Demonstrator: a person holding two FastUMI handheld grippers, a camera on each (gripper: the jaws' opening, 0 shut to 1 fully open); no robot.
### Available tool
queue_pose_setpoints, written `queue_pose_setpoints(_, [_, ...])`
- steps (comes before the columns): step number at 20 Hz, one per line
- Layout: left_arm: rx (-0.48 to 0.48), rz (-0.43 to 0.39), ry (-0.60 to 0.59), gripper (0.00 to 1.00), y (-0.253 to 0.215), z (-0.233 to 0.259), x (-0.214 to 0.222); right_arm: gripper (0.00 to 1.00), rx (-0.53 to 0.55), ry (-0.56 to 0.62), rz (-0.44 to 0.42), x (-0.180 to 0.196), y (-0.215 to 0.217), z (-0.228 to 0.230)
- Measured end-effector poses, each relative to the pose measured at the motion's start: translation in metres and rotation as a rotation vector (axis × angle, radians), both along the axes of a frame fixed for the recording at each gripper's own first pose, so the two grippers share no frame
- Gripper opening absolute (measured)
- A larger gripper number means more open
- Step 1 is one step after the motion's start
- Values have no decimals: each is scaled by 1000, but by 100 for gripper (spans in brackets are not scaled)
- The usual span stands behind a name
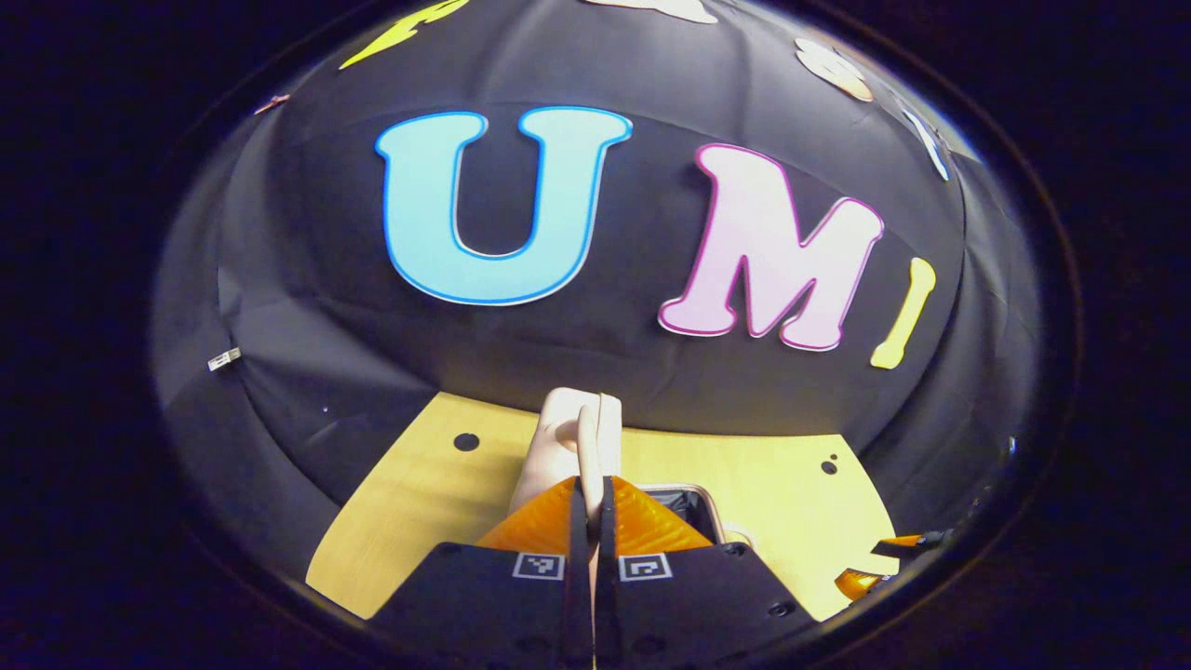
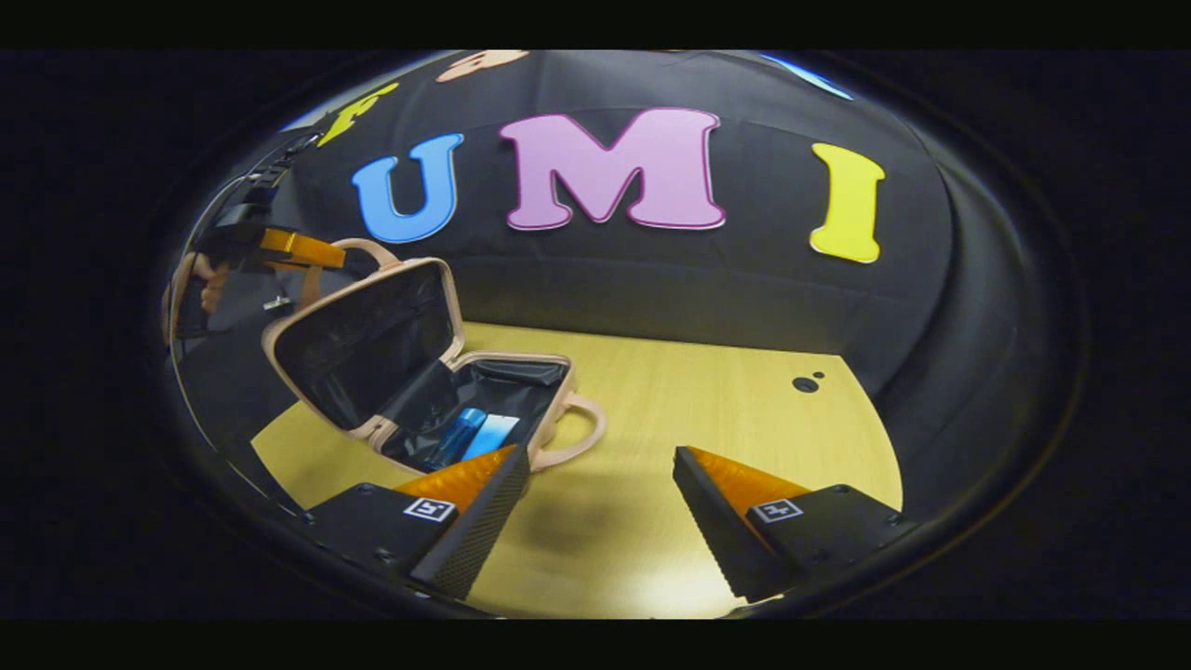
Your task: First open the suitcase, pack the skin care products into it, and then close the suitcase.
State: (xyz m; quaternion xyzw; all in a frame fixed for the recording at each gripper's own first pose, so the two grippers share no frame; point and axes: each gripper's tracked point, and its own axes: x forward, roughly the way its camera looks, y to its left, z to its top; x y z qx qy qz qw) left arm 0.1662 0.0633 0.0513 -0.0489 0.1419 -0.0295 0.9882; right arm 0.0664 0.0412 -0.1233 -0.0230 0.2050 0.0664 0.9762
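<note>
Suitcase sits open near the tabletop left edge, blue skin care products already inside; left tongs clamped on the lid handle, probably to steer the closing, right tongs apart, idle over bare wood

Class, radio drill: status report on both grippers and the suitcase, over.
Left gripper shut on lid handle, holding suitcase open. Right gripper open, empty, over table. Blue skin care products inside. Nothing in the way.
</note>
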Motion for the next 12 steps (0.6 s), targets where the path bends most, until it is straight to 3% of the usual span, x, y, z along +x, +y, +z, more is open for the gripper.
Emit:
queue_pose_setpoints(7, [-43,-167,110,7,-151,-90,17,99,6,-5,-94,-3,-66,0])
queue_pose_setpoints(12, [-9,-199,224,7,-202,-173,44,98,-27,22,-111,-14,-100,-16])
